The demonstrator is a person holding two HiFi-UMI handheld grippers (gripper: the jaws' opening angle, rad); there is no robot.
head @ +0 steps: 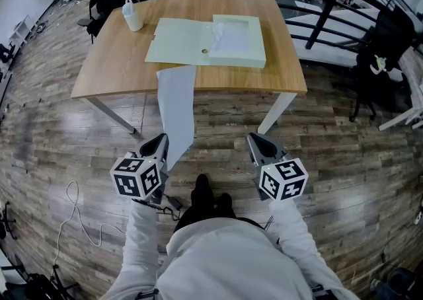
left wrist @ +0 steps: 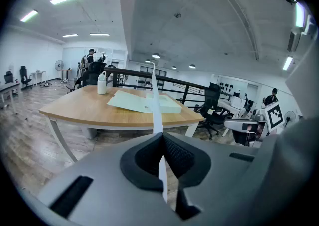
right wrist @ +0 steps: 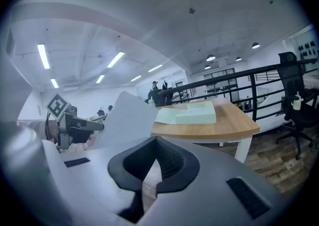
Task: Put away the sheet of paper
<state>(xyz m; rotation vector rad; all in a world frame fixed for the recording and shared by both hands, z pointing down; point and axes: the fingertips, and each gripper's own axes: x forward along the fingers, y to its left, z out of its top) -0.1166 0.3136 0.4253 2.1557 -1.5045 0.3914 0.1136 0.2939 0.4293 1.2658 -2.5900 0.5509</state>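
A white sheet of paper [head: 177, 110] hangs in the air in front of the table, its far end reaching up to the table's front edge. My left gripper [head: 160, 141] is shut on the sheet's near end. In the left gripper view the sheet [left wrist: 156, 110] runs edge-on from between the black pads [left wrist: 177, 153] towards the table. My right gripper [head: 254, 141] is held beside it, apart from the sheet, shut with nothing in it. The right gripper view shows the sheet [right wrist: 127, 118] broadside at left, with the left gripper [right wrist: 75, 125] behind it.
On the wooden table [head: 106, 67] lies an open pale green box file [head: 218, 41] with its lid folded out to the left. A white bottle [head: 132, 14] stands at the back left. Black railing [head: 317, 1] and office chairs [head: 377, 61] stand beyond, over wooden floor.
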